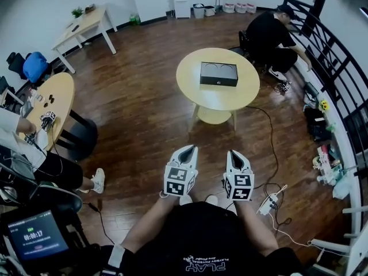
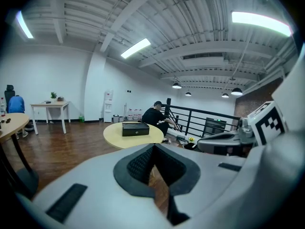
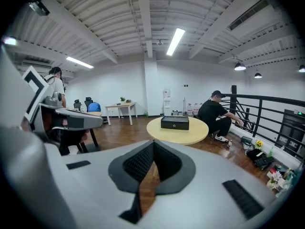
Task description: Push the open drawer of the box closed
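Holding both claws low and close to the body, a person stands on a dark wooden floor (image 1: 144, 114). The left claw (image 1: 186, 149) and the right claw (image 1: 236, 153) sit side by side, pointing forward. Each has its jaws drawn together at the tips, with only a sliver of floor showing behind them and nothing held between.

Far ahead of both claws, and well apart from them, a black box (image 1: 218, 73) sits near the middle of a round, pale yellow surface (image 1: 190, 82). The box is low and oblong, and its front face, turned toward the claws, carries a small pale mark that may be a knob. From this far off, no view shows whether the drawer stands out or sits flush.

The box looks rigid and hard-sided, and probably light enough to skid on the smooth surface when pushed. If the drawer is out, a flat press on the middle of its front would likely serve best, with the other claw braced behind the box.

Beyond the surface, another person (image 1: 273, 36) crouches by a black railing.
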Demonstrator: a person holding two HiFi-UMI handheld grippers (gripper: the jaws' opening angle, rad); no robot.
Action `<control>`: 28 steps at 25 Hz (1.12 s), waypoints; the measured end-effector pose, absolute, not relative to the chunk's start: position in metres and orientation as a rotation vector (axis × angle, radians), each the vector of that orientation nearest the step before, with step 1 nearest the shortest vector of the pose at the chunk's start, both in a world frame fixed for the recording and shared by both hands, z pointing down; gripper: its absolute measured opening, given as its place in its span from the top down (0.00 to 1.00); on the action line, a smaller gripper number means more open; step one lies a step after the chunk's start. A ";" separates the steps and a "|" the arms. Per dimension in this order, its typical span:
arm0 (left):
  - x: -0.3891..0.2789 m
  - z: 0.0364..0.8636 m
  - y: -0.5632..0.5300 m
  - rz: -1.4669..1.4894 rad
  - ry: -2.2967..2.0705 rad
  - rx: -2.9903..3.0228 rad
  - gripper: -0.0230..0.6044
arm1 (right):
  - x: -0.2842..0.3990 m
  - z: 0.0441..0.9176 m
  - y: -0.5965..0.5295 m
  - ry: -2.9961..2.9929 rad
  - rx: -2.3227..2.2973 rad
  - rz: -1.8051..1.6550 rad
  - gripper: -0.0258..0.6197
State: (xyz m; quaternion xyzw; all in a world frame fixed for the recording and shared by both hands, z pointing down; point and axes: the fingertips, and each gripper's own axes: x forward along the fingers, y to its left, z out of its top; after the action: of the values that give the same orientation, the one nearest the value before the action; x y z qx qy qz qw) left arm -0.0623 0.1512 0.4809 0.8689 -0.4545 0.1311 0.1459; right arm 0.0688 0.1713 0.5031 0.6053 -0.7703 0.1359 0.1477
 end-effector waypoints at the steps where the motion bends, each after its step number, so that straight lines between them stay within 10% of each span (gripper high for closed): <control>1: -0.062 0.480 0.150 0.379 -1.312 2.501 0.97 | 0.068 0.503 0.170 -2.217 1.736 0.387 0.95; 28: -0.048 0.481 0.156 0.379 -1.299 2.502 0.97 | 0.078 0.499 0.175 -2.211 1.724 0.335 0.95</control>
State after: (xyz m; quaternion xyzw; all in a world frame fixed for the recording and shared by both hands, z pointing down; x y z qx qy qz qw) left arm -0.0478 0.1559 0.4810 0.8700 -0.4516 0.1319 0.1478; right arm 0.0783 0.1755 0.4995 0.6028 -0.7731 0.1173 0.1585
